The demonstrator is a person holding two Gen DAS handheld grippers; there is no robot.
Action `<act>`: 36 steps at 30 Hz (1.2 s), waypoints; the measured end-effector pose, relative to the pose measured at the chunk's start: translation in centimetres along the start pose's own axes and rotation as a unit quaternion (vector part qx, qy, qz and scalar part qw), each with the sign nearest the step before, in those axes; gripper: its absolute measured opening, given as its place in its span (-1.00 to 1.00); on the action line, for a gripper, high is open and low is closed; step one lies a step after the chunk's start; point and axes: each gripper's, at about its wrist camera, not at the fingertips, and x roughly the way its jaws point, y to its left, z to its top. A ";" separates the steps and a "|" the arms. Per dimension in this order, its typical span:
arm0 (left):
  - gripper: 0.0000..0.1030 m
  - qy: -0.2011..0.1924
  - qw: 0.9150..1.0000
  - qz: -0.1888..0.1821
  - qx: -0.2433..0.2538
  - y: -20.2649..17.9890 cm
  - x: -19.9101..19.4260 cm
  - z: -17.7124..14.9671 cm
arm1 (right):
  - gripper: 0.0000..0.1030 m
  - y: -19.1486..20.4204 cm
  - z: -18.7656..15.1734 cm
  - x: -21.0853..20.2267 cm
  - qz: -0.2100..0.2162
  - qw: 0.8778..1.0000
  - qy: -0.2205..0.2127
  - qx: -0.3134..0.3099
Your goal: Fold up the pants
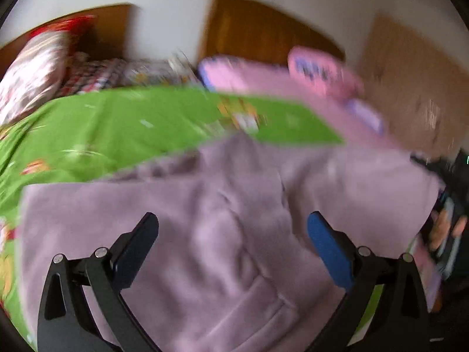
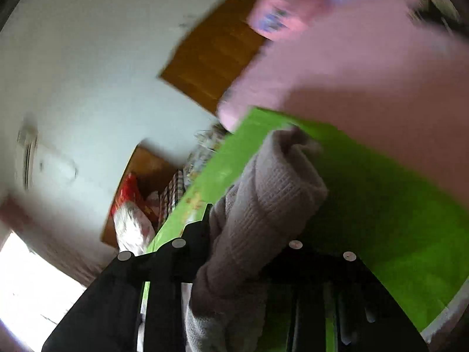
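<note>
Two hand-held grippers work over a pair of soft lilac fleece pants [image 1: 222,234] spread on a bright green printed bed sheet [image 1: 117,126]. From the left wrist view, the left gripper [image 1: 233,234] hovers just above the fabric with its black arms and blue pads [image 1: 328,249] spread wide, nothing between them; the pants fill the lower part of that view, rumpled through the middle, with a pocket seam showing low down. At the right edge of the same view a hand [image 1: 445,231] wraps around dark hardware, though blur hides the details. From the right wrist view, the right gripper [image 2: 252,234] has its black jaws drawn in around a bunched roll of ribbed, greyish-lilac cloth [image 2: 263,202], which appears to be an edge of the same pants; the roll stands up between the fingers and hangs down past them, clear of the green sheet behind it. The fingertips themselves are hidden by the cloth, so the exact contact cannot be made out, but the fabric is plainly gathered in the grip. Beyond the sheet lie a pink patterned quilt [image 1: 263,76], a red and white floral pillow [image 1: 32,70] and a checked fabric [image 1: 96,73], set against a brown wooden headboard [image 1: 258,29] and a pale wall [image 1: 164,23]. Both views are smeared by motion blur.
</note>
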 end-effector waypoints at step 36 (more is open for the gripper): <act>0.96 0.179 0.917 -0.259 -0.245 8.1 2.2 -1.0 | 0.53 23.3 -27.1 3.8 0.091 0.697 0.068 -0.708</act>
